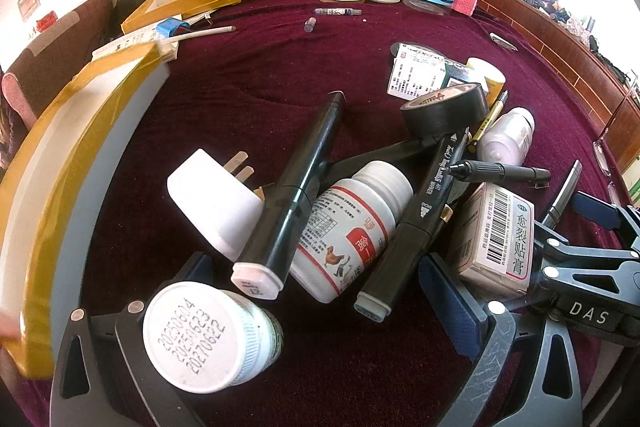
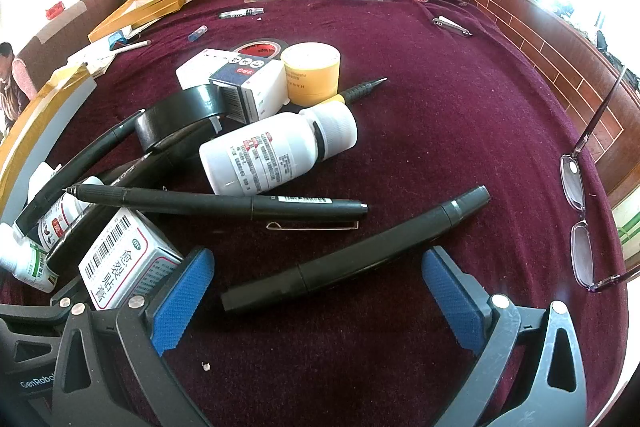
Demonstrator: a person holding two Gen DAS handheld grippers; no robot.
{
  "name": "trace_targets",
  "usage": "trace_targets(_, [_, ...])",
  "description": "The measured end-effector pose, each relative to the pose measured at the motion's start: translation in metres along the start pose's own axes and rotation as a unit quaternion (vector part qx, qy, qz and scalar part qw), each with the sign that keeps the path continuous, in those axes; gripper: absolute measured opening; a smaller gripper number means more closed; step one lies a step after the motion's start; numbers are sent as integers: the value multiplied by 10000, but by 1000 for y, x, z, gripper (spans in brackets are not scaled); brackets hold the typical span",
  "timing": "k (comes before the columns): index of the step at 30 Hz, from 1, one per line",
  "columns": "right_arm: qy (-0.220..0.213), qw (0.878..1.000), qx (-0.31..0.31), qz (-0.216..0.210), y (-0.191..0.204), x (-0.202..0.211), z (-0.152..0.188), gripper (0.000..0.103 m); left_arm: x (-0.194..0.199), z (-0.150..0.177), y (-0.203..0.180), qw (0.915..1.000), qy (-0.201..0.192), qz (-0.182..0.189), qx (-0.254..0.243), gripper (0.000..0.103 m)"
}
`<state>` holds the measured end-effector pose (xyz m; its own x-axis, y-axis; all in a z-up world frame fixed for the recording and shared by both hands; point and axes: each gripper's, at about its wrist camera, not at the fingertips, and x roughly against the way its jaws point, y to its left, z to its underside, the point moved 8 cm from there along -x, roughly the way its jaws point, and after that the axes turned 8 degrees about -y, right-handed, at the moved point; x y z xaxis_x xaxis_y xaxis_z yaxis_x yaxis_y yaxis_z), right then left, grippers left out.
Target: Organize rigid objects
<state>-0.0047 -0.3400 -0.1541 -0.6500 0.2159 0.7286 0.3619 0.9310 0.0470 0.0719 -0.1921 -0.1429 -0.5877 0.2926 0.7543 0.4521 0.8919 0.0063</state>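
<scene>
Black stiff plastic marker (image 2: pixel 356 251) lies between spread right fingers (image 2: pixel 188 299), near white pill bottle (image 2: pixel 276 155) | light, slippery; mid-barrel grasp advised | left fingers (image 1: pixel 452 307) spread, nothing gripped

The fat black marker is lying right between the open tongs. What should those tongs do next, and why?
Probably close the right tongs on the fat black marker. They are open, with a blue pad on each side of it, and the marker lies alone on the red cloth, clear of the pile.
</scene>
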Motion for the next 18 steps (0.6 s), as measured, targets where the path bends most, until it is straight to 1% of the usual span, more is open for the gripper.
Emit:
trace_targets(15, [16, 10000, 14, -13, 0, 0, 0, 103, 1, 0, 0, 10000, -3, 9, 7, 102])
trace_targets(17, [207, 9996, 122, -164, 0, 3, 2, 103, 0, -1, -1, 10000, 3, -7, -8, 102])
trace_targets(18, [188, 9994, 94, -282, -2, 8, 3, 101, 1, 0, 0, 10000, 1, -2, -1, 102])
